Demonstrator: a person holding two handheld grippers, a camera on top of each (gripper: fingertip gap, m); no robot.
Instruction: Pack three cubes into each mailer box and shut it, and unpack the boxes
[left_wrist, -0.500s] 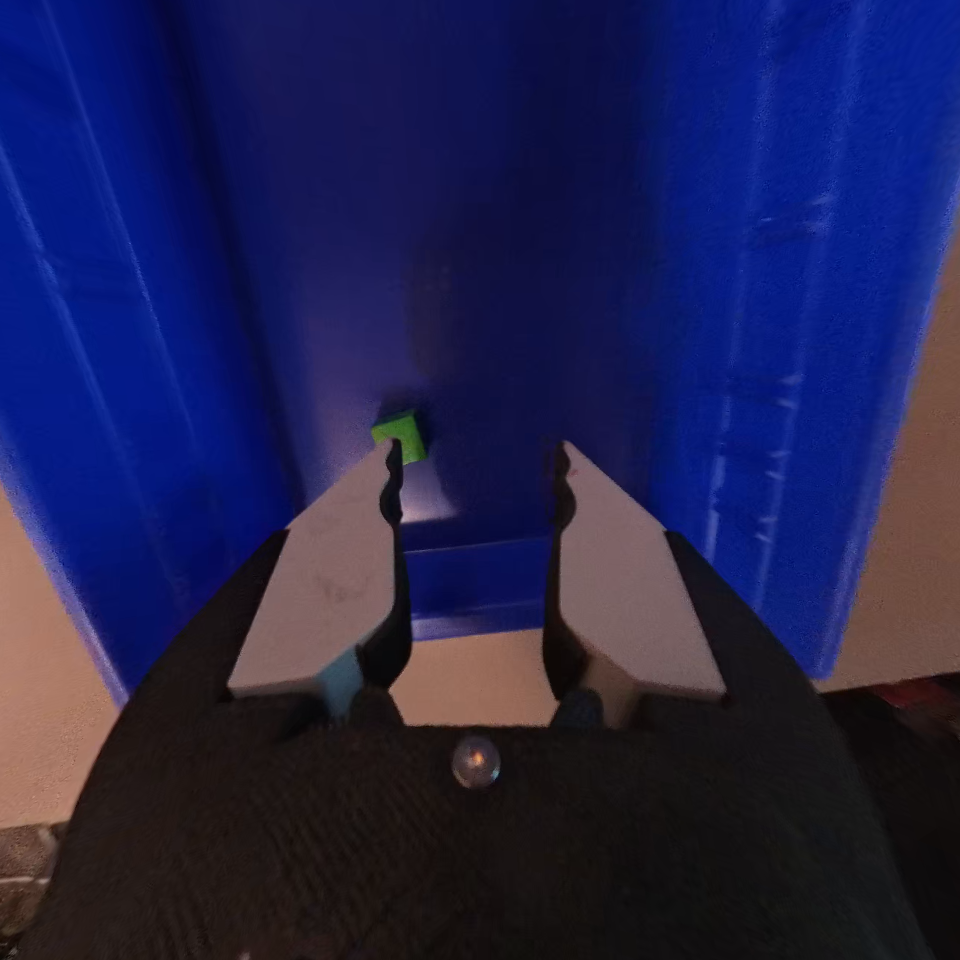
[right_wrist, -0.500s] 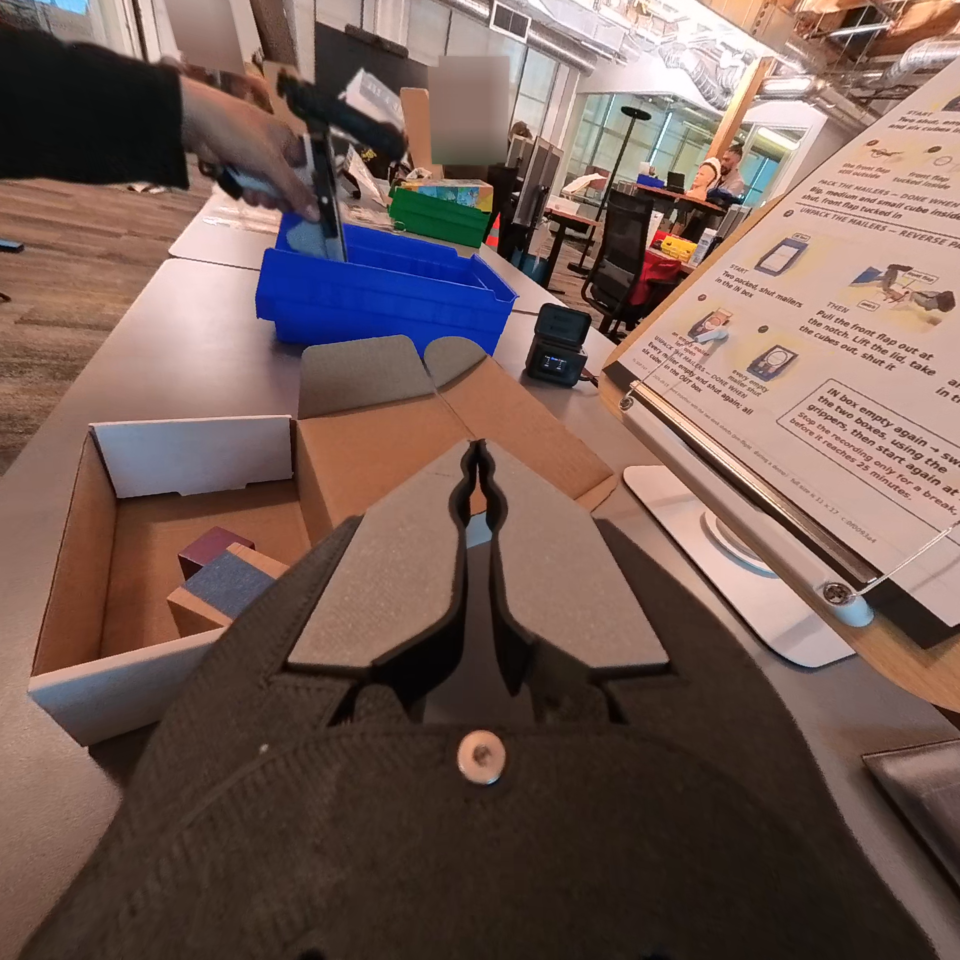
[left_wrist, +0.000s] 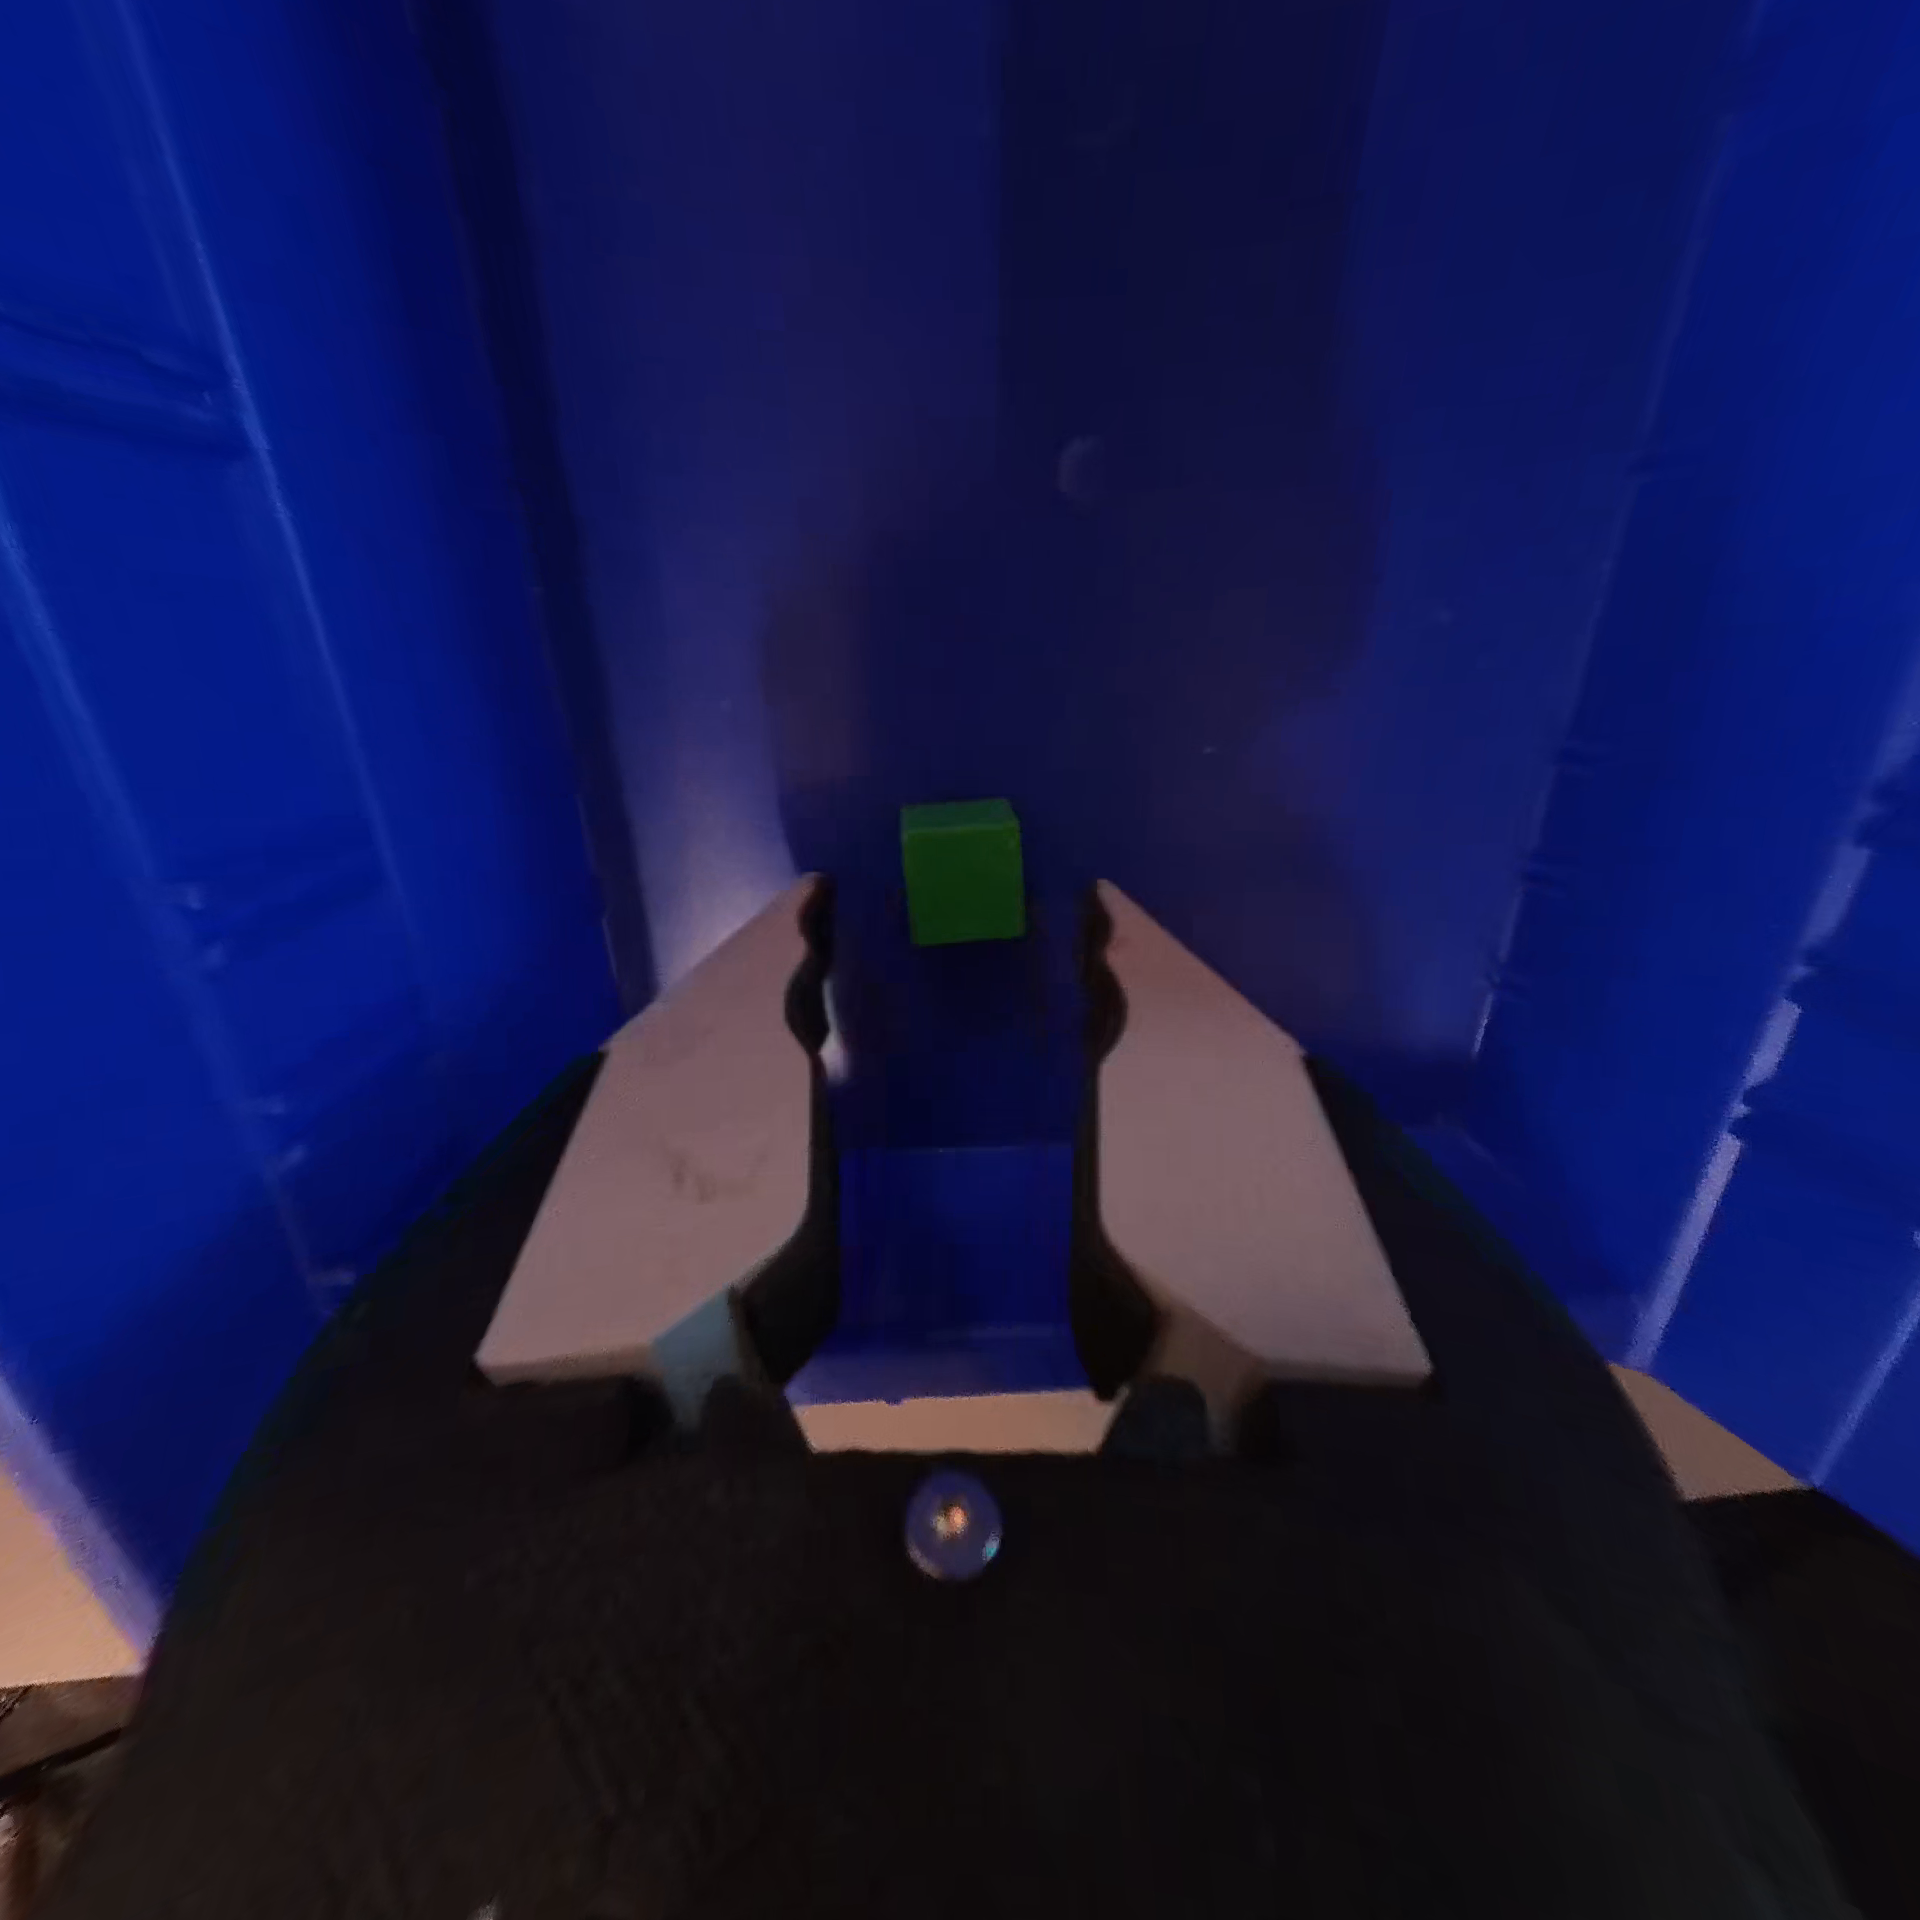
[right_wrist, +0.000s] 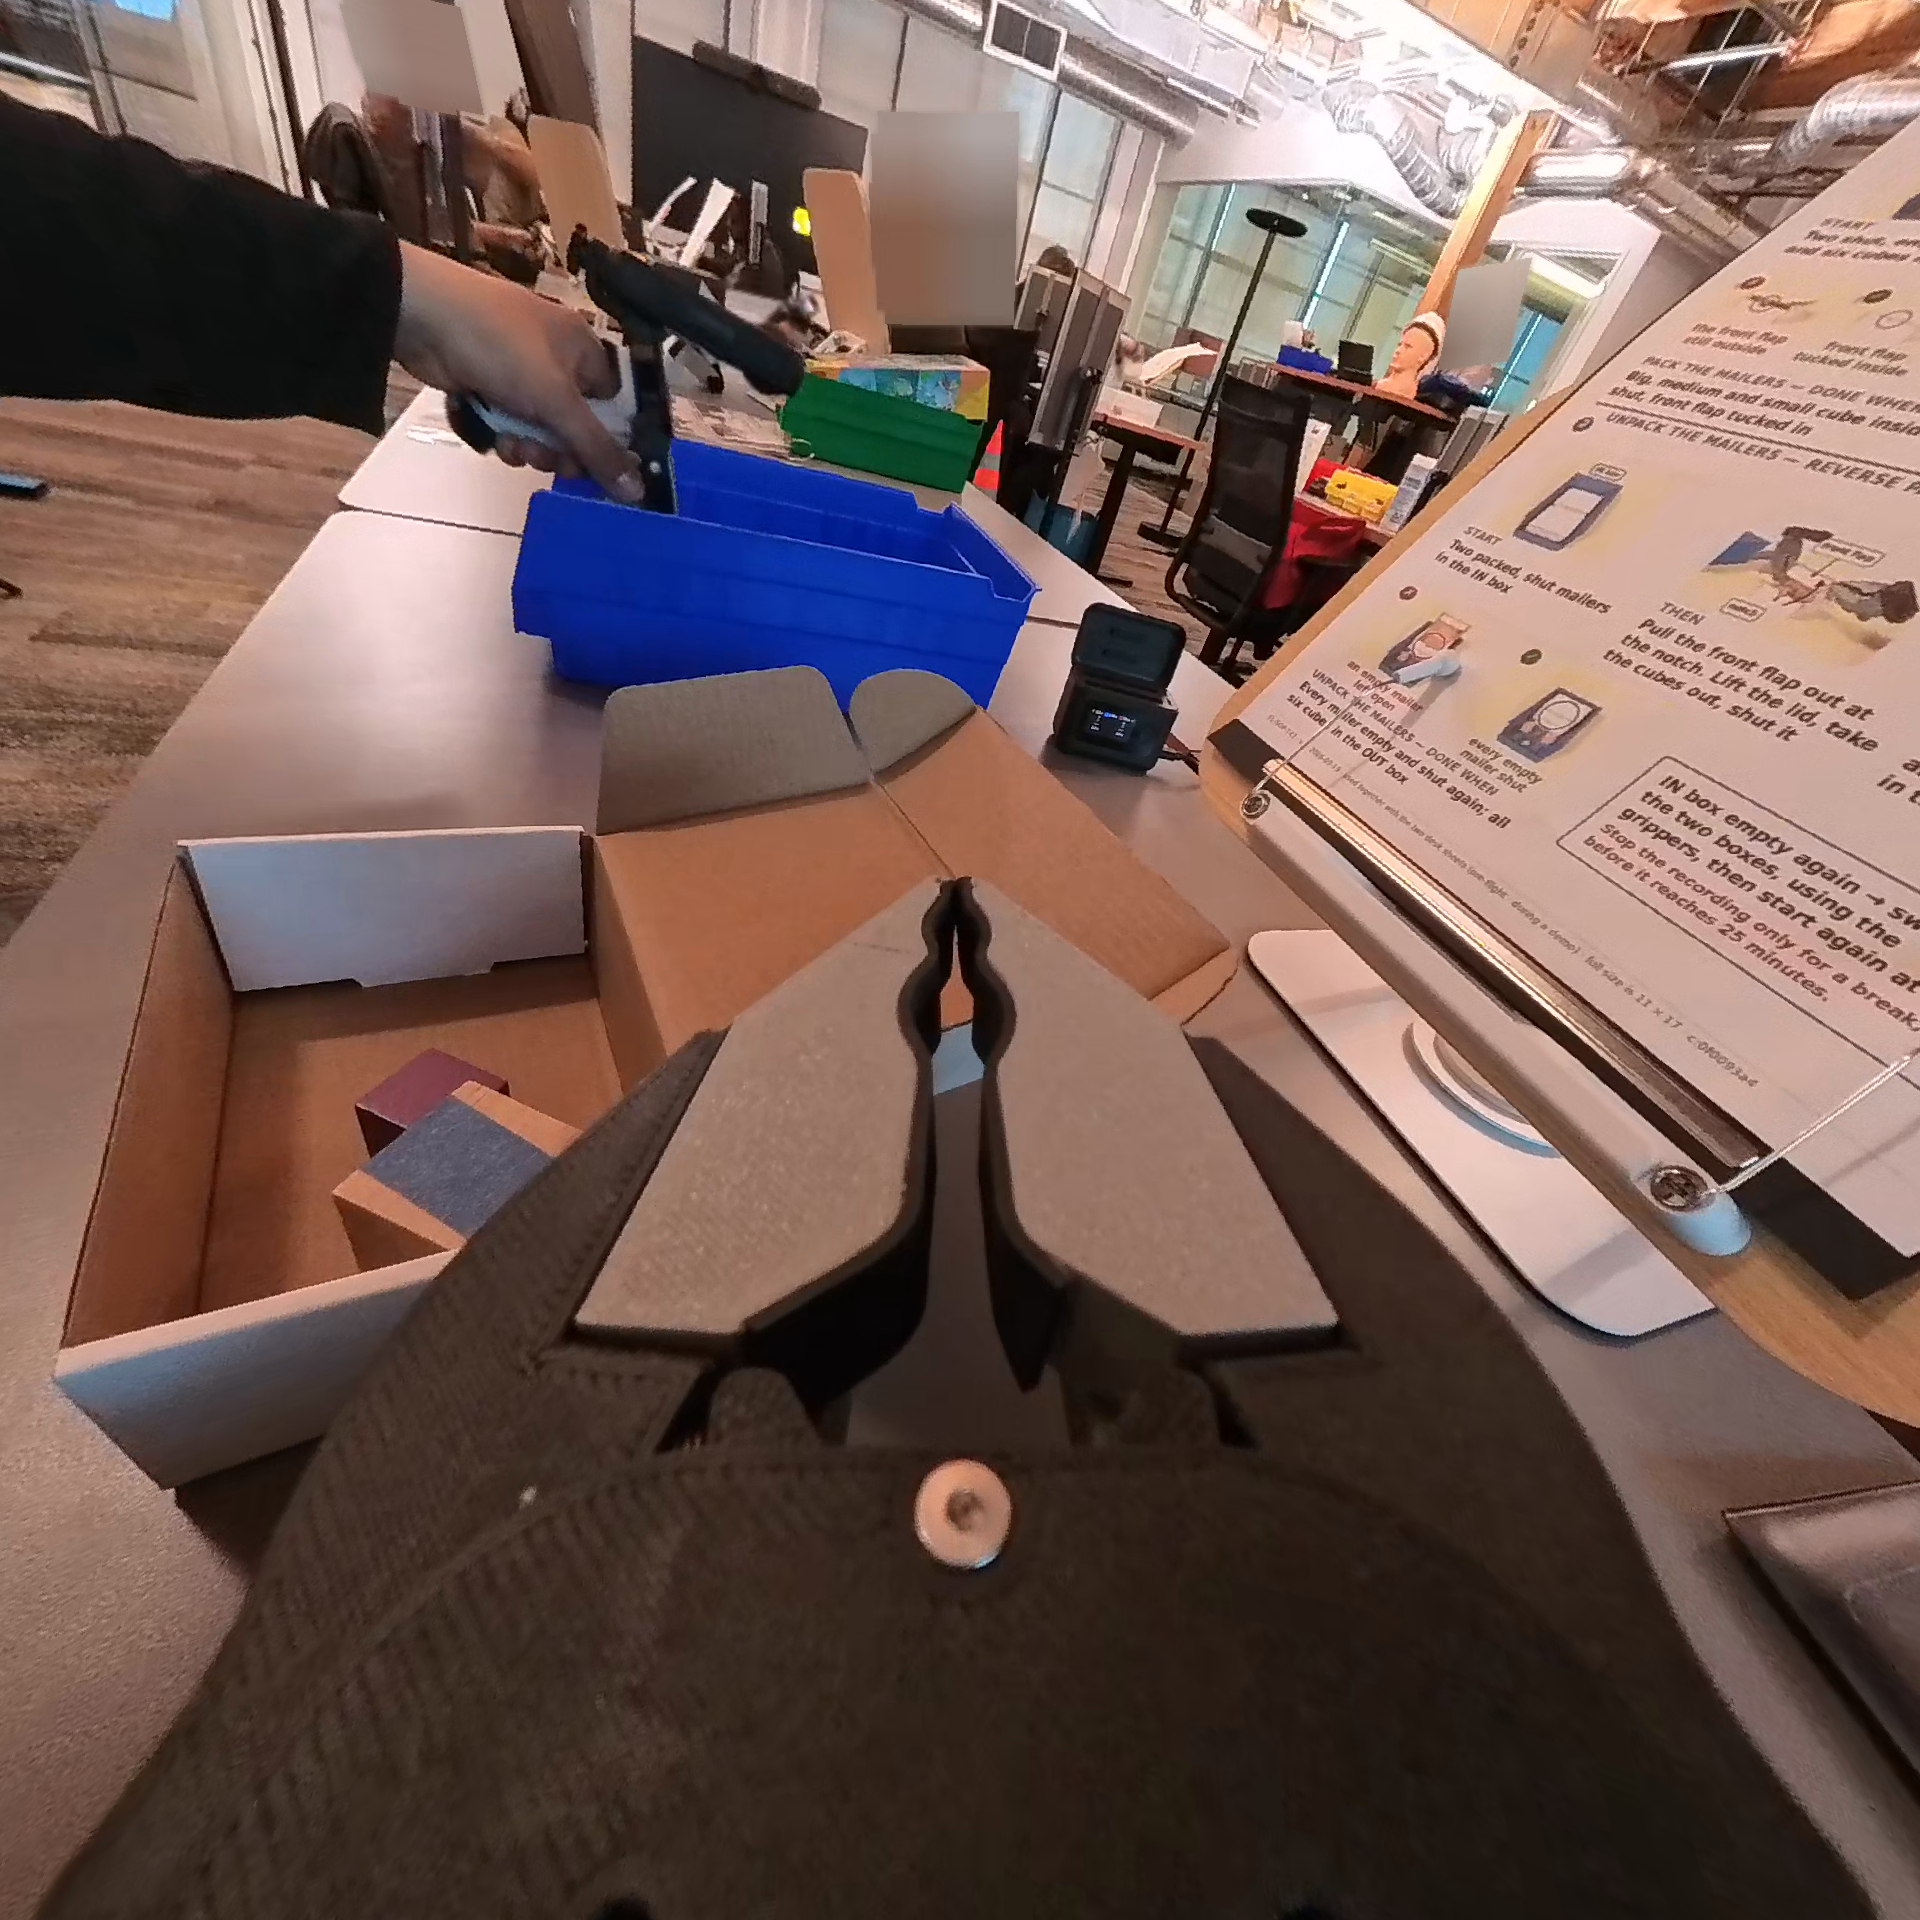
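- Since half a second ago the left gripper (left_wrist: 956, 914) has swung across and sunk deeper into the blue bin (left_wrist: 312, 727): the small green cube (left_wrist: 962, 871), which sat off its left fingertip, now lies centred just beyond the gap.
- Its jaws stand wide apart and hold nothing; the cube is lined up between the tips but not yet between the pads, resting on the bin floor.
- That alignment suggests the pick of a third cube is about to begin; the gripper probably needs to go a little lower before closing.
- The right gripper (right_wrist: 958, 894) has not shifted: fingertips together, empty, hovering over the near table.
- Left of it the open mailer box (right_wrist: 135, 1039) holds a maroon cube (right_wrist: 416, 1101) and a larger blue-topped wooden cube (right_wrist: 457, 1174), touching.
- Far behind, a hand (right_wrist: 520, 384) holds the left gripper in the bin; an instruction board (right_wrist: 1621, 665) stands to the right.
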